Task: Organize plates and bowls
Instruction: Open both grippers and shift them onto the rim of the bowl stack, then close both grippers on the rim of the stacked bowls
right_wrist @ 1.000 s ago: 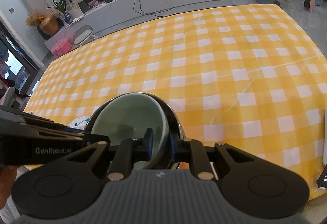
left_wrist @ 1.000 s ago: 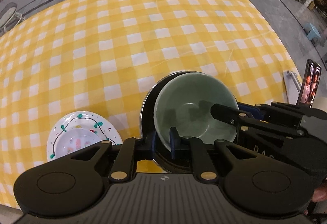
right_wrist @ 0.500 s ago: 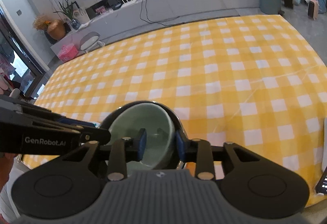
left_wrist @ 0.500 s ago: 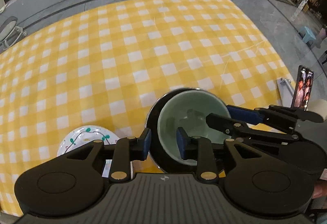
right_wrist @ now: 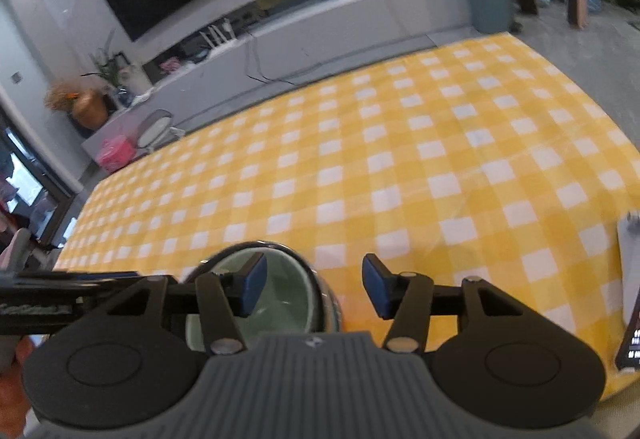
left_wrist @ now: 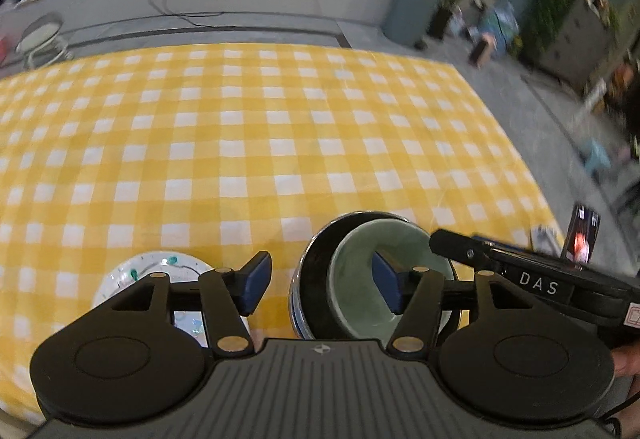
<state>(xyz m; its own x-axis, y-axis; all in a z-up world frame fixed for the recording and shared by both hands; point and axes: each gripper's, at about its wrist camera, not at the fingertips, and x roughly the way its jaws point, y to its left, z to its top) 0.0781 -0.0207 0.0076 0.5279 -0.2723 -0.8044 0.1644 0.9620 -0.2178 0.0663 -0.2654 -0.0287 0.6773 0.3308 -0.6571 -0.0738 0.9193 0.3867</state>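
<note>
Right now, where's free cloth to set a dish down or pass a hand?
Free: the whole checked tablecloth beyond the nested green bowl and black bowl, out to the far edge. Crowded: the near edge, with the painted plate, both bowls, and a phone at the right corner.

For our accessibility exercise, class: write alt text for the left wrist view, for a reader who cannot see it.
The open left gripper hangs over a green bowl nested in a dark bowl on a yellow checked tablecloth. A white patterned plate lies to the left; the right gripper reaches in from the right.
</note>
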